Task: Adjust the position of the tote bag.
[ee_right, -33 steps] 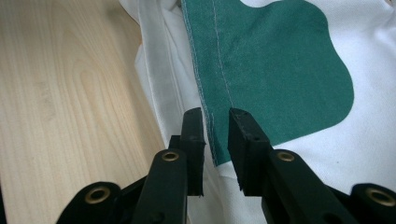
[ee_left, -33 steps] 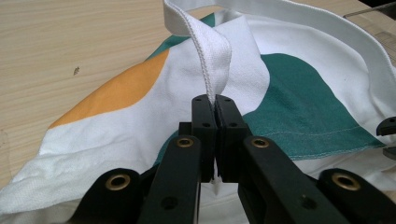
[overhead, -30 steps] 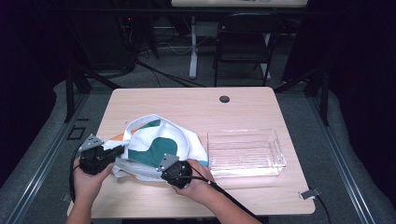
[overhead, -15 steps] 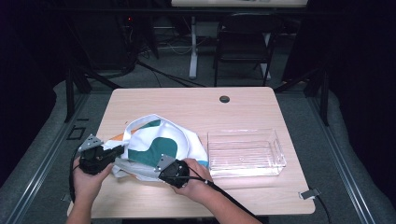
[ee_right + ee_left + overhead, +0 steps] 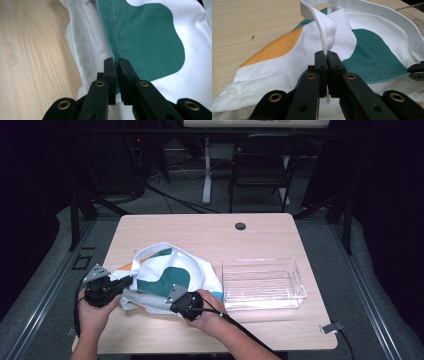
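two tongs are on one cloth bag [image 5: 167,280], white w/ green and orange patches, lying crumpled on the table [image 5: 200,235] btwn them. left tongs [image 5: 327,56] are clamped tight on its white strap [image 5: 325,30], which loops up just ahead. right tongs [image 5: 117,62] have just been closing and now pinch the green hem [image 5: 110,37]. looks light, soft, floppy; prob sags and slides if pulled, so stitched hems and strap are the best holds. clear plastic box [image 5: 262,282] sits just right of the right tongs, apart from the bag, nothing blocking it. chair [image 5: 262,170] stands well beyond the table.
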### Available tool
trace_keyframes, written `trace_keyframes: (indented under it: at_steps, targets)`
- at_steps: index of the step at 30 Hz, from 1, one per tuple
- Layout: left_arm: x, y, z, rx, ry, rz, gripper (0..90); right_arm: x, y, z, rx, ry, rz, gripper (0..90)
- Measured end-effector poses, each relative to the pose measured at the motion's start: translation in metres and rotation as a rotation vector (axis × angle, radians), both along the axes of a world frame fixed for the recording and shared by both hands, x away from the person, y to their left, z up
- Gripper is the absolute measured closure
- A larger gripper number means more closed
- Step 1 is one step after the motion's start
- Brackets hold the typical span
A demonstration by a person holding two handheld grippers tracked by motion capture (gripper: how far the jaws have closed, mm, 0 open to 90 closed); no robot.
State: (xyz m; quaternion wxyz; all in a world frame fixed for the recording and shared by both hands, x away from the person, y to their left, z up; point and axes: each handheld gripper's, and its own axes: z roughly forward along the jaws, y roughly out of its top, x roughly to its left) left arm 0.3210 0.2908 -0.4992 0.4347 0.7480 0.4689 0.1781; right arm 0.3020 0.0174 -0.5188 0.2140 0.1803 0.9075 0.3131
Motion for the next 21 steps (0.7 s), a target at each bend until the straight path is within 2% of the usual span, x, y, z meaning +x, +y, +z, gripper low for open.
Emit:
trace_keyframes:
  at_steps: [7,14,21]
  targets:
    - [0.000,-0.001,0.000,-0.001,-0.006,-0.003,88.4,0.000,-0.001,0.003,0.015,-0.003,-0.012,89.1]
    - [0.000,-0.003,-0.001,0.018,-0.004,-0.004,87.9,0.000,-0.002,0.006,0.016,0.001,-0.011,89.5]
    - [0.000,-0.003,-0.002,0.013,-0.010,0.010,83.4,0.001,-0.003,0.014,0.026,0.000,-0.012,89.7]
